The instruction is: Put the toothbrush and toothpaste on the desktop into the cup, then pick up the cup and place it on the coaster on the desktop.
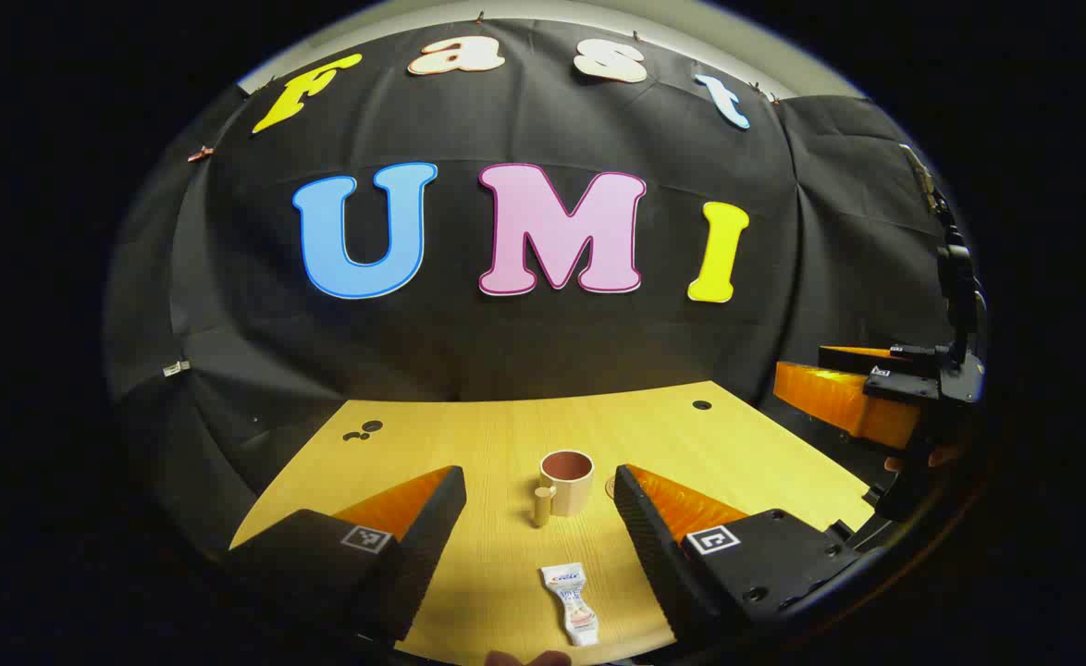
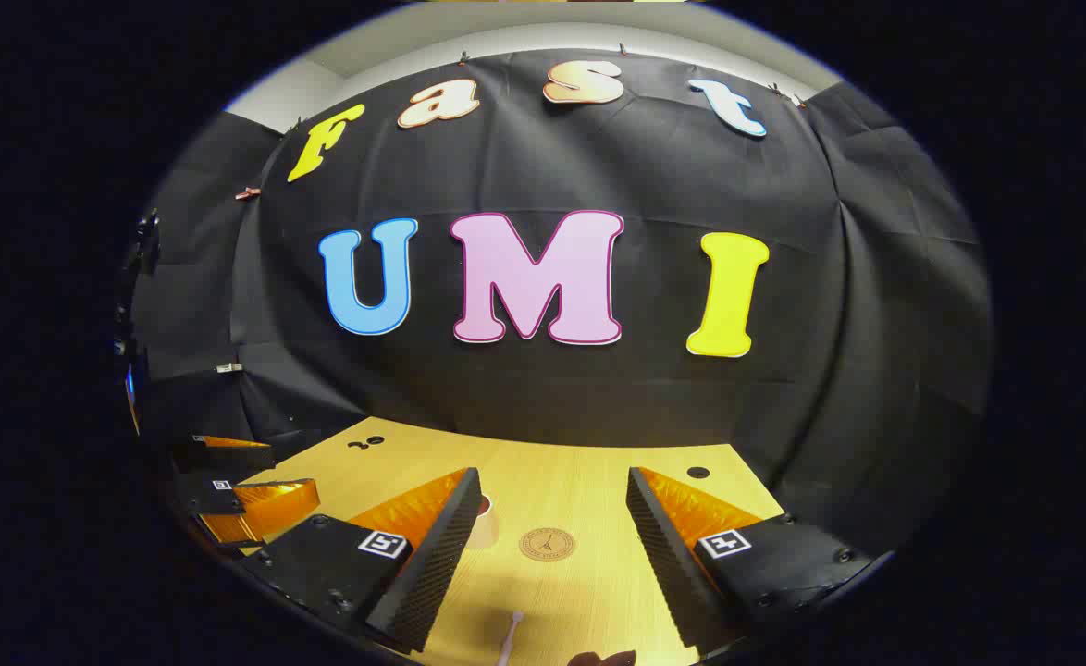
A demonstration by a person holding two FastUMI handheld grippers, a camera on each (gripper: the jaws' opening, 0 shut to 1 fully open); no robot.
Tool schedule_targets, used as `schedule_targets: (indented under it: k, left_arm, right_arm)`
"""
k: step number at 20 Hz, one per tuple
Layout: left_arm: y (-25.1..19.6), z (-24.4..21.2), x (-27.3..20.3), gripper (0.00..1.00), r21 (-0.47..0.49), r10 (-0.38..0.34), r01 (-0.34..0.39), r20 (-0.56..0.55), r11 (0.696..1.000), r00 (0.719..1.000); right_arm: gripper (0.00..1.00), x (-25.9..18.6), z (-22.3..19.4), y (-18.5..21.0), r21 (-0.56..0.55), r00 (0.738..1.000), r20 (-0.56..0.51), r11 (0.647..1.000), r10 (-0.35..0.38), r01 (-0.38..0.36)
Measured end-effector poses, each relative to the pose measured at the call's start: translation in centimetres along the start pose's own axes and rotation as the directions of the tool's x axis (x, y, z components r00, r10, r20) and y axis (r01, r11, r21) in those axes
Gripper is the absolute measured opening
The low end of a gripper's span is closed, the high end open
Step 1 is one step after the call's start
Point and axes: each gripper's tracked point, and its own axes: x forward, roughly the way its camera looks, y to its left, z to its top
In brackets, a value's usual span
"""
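A beige cup [image 1: 567, 481] with a dark inside and a side handle stands upright mid-table in the left gripper view. A white toothpaste tube [image 1: 572, 603] lies near the front edge, between and below the fingers of my open left gripper [image 1: 537, 518]. In the right gripper view a round wooden coaster [image 2: 547, 544] lies flat between the fingers of my open right gripper [image 2: 552, 546]. A pale toothbrush tip [image 2: 510, 634] shows at the bottom edge. The cup's rim [image 2: 483, 505] peeks from behind the left finger. The right gripper [image 1: 876, 393] hangs at the far right of the left gripper view.
The wooden table [image 1: 469, 444] has small dark holes [image 1: 363, 431] at the back left and one [image 1: 701, 405] at the back right. Black cloth walls close in behind and beside it. The left gripper [image 2: 247, 495] shows at the left of the right gripper view.
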Motion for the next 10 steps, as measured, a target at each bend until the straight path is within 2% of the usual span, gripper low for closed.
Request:
schedule_targets:
  k: [10]
  left_arm:
    - [-1.0, -1.2, 0.1, 1.0, 0.01, 0.008, -0.007, -0.032, 1.0, 0.999]
  right_arm:
    - [0.97, -0.2, -0.6, -0.6, -0.002, 1.0, -0.012, 1.0, 0.008, -0.008]
